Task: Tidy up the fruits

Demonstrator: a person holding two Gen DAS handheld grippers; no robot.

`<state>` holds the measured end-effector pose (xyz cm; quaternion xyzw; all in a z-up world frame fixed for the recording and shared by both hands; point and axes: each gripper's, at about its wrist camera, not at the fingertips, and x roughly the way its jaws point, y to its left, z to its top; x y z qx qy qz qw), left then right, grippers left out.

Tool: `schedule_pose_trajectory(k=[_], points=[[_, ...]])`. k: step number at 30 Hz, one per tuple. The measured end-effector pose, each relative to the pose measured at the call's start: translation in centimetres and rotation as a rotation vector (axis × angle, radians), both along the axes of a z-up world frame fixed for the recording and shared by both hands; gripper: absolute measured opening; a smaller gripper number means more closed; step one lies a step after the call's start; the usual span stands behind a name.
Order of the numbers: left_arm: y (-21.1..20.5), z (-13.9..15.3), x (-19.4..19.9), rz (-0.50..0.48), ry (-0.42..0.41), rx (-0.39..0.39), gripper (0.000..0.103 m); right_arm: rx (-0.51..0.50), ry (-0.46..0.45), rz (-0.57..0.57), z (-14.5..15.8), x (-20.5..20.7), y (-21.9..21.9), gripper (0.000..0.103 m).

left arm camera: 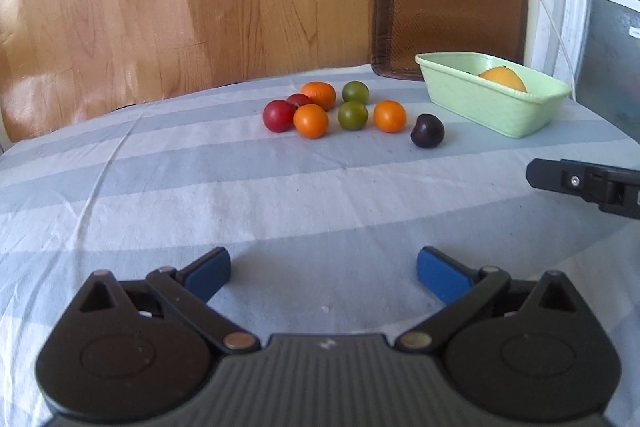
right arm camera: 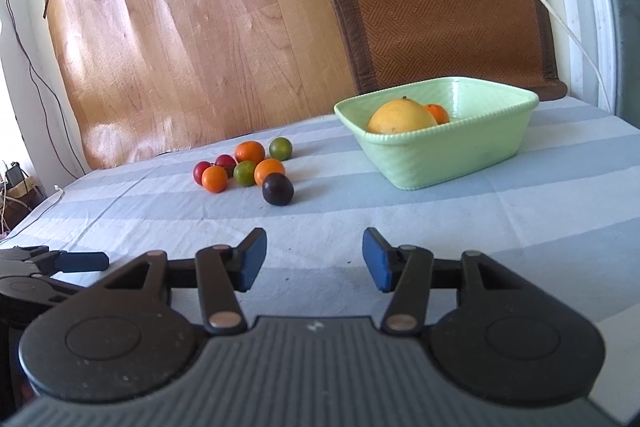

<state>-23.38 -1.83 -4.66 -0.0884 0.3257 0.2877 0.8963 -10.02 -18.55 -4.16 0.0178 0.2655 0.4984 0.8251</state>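
Overhead, both tools gape empty above the striped cloth (right arm camera: 520, 211); wood-grain sheet (right arm camera: 192, 39) behind.

Basket (left arm camera: 496, 107) wall hides most of large yellow fruit (left arm camera: 503, 78) in left view. Right gripper (left arm camera: 588, 185) cut off by right edge. Left gripper (right arm camera: 60, 263) cut by left edge in right view. Rear red fruit (left arm camera: 298, 100) half hidden behind neighbours.

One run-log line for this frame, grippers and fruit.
left gripper: open, empty | right gripper: open, empty | green bowl: yellow fruit, orange | loose fruit cluster on tablecloth
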Motion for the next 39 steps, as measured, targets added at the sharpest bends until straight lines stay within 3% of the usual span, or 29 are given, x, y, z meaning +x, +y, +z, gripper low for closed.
schedule_pose_trajectory(k=[4, 6, 9, 10, 11, 14, 20, 22, 24, 28, 31, 36, 39], points=[[0.8, 0.3, -0.2, -0.065, 0.02, -0.03, 0.103, -0.015, -0.003, 0.029, 0.1, 0.0, 0.4, 0.06], [2.2, 1.2, -0.1, -0.065, -0.013, -0.075, 0.103, -0.024, -0.011, 0.07, 0.3, 0.2, 1.0, 0.059], [4.2, 3.2, 1.3, -0.026, -0.09, 0.012, 0.102, -0.05, -0.062, 0.124, 1.1, 0.9, 2.8, 0.059], [4.9, 3.7, 2.1, -0.033, -0.098, 0.035, 0.095, -0.055, -0.065, 0.139, 1.3, 1.4, 3.5, 0.059], [5.7, 4.0, 3.1, -0.041, -0.102, 0.036, 0.083, -0.064, -0.065, 0.152, 1.4, 1.9, 4.3, 0.059], [8.1, 3.8, 5.8, -0.055, -0.089, -0.046, 0.061, -0.112, -0.097, 0.206, 1.5, 2.7, 6.5, 0.058], [10.9, 2.5, 8.5, -0.008, -0.092, -0.154, 0.057, -0.179, -0.163, 0.295, 0.5, 2.4, 9.5, 0.057], [11.1, 2.1, 8.8, 0.004, -0.081, -0.156, 0.057, -0.197, -0.181, 0.297, 0.3, 2.4, 10.2, 0.054], [11.1, 1.7, 8.9, 0.023, -0.076, -0.125, 0.05, -0.22, -0.171, 0.295, 0.1, 2.8, 10.9, 0.049], [10.8, 1.8, 8.4, 0.006, -0.109, -0.163, 0.028, -0.222, -0.181, 0.3, 0.2, 2.8, 10.9, 0.028], [9.7, 2.0, 8.2, 0.021, -0.098, -0.129, 0.028, -0.205, -0.17, 0.299, 0.3, 2.5, 10.3, 0.028], [8.7, 2.4, 7.4, 0.014, -0.142, -0.203, 0.028, -0.158, -0.144, 0.294, 0.7, 1.9, 8.0, 0.028], [6.9, 4.0, 7.6, -0.028, -0.18, -0.187, 0.023, -0.094, -0.157, 0.25, 1.8, 2.3, 5.7, 0.028]])
